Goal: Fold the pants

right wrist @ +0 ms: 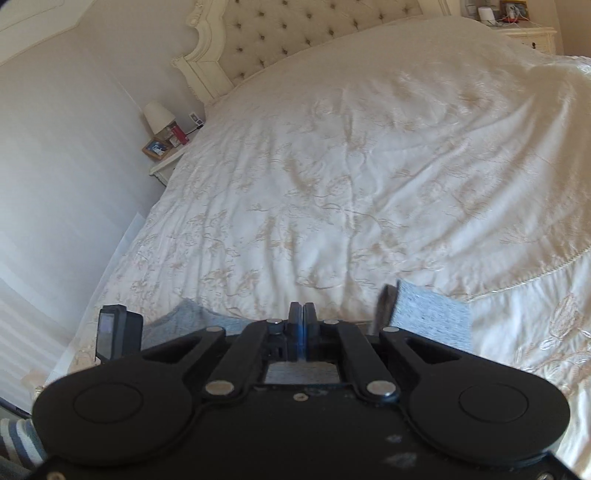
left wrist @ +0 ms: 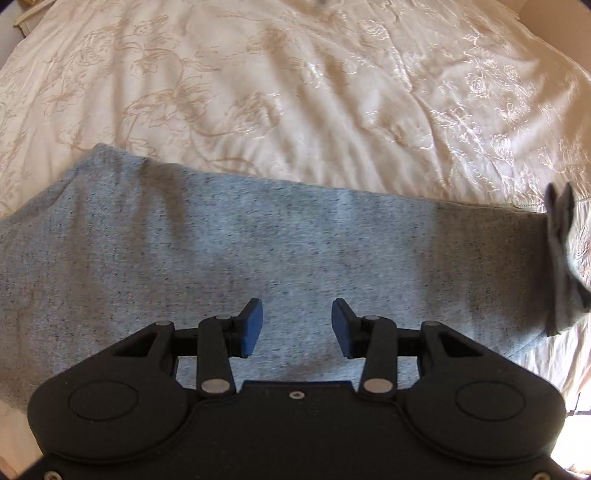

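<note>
Grey heathered pants (left wrist: 258,240) lie in a wide band across the cream embroidered bedcover (left wrist: 295,92). Their right end (left wrist: 561,258) stands up in a loose, darker flap. My left gripper (left wrist: 297,321) hovers just above the middle of the fabric, pointing steeply down, its blue pads (left wrist: 253,321) open with nothing between them. In the right wrist view my right gripper (right wrist: 303,314) is raised over the near edge of the bed with its pads pressed together and no cloth seen between them. Parts of the pants (right wrist: 432,317) show on both sides of it.
A tufted headboard (right wrist: 295,29) stands at the far end of the bed. A nightstand with a lamp (right wrist: 159,118) is beside the wall on the left, and another nightstand (right wrist: 524,29) at the far right. A black device (right wrist: 118,328) sits low left, and a striped sleeve (right wrist: 18,439) shows at the corner.
</note>
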`<state>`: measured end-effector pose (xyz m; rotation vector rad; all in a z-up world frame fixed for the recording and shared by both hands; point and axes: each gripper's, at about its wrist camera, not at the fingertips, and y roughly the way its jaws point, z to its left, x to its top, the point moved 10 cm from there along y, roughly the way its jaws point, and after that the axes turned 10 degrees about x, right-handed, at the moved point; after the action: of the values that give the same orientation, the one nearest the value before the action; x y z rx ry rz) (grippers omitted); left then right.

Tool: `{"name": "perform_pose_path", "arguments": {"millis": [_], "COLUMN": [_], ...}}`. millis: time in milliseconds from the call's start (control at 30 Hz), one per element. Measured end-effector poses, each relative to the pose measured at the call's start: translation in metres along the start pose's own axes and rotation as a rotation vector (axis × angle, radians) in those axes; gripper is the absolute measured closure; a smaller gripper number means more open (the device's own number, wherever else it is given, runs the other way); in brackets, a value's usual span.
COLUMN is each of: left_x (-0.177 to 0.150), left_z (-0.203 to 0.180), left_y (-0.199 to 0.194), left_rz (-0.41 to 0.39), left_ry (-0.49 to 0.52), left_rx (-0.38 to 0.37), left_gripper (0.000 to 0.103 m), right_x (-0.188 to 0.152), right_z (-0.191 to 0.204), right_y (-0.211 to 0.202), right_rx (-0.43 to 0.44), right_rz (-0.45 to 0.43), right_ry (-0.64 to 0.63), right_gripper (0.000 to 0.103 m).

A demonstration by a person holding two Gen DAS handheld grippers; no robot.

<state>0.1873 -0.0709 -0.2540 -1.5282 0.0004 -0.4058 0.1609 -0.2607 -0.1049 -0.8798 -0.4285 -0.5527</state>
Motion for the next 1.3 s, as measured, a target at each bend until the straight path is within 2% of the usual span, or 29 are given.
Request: {"name": "perform_pose_path", "arguments": {"millis": [67, 100, 167, 267, 333, 500, 633, 767, 900, 1100, 1167, 1300], "left_x": [-0.004, -0.007, -0.012, -0.018, -0.015, -0.001, 0.0, -0.009, -0.008, -0.01, -0.011, -0.012], "left_z": [0.026, 0.037, 0.056, 0.07, 0.065, 0.006, -0.063, -0.125, -0.167, -0.195, -0.2, -0.208], "left_y": [0.004, 0.005, 0.007, 0.003, 0.0, -0.01, -0.017, -0.014, 0.001, 0.027, 0.031, 0.035], "left_rz": [0.015, 0.022, 0.031, 0.022, 0.005, -0.055, -0.065, -0.061, -0.051, -0.008, -0.008, 0.009], "left_ry": [-0.003, -0.007, -0.001, 0.031, 0.061, 0.163, 0.23, 0.291, 0.291, 0.263, 0.269, 0.235], "left_rx": [0.013, 0.019, 0.02, 0.026, 0.021, -0.033, -0.12, -0.187, -0.197, -0.18, -0.169, -0.173], "left_gripper": [0.052, 0.053, 0.053, 0.052, 0.051, 0.045, 0.039, 0.036, 0.036, 0.033, 0.024, 0.014], "right_x": [-0.014, -0.024, -0.05, -0.091, -0.116, -0.146, -0.147, -0.141, -0.132, -0.123, -0.12, -0.119], "right_z": [0.04, 0.055, 0.073, 0.081, 0.074, 0.022, -0.019, -0.057, -0.088, -0.116, -0.124, -0.137], "right_y": [0.036, 0.055, 0.088, 0.114, 0.118, 0.091, 0.06, 0.033, 0.011, -0.011, -0.015, -0.02], "right_rx": [0.027, 0.016, -0.005, -0.068, -0.117, -0.299, -0.364, -0.37, -0.358, -0.33, -0.317, -0.285], "right_rz": [0.033, 0.047, 0.093, 0.153, 0.181, 0.201, 0.205, 0.19, 0.174, 0.182, 0.176, 0.169], "right_ry": [-0.033, -0.043, -0.048, -0.036, -0.01, -0.025, -0.047, -0.026, -0.035, -0.105, -0.099, -0.066], "right_gripper": [0.099, 0.093, 0.092, 0.088, 0.081, 0.077, 0.076, 0.076, 0.076, 0.076, 0.076, 0.076]}}
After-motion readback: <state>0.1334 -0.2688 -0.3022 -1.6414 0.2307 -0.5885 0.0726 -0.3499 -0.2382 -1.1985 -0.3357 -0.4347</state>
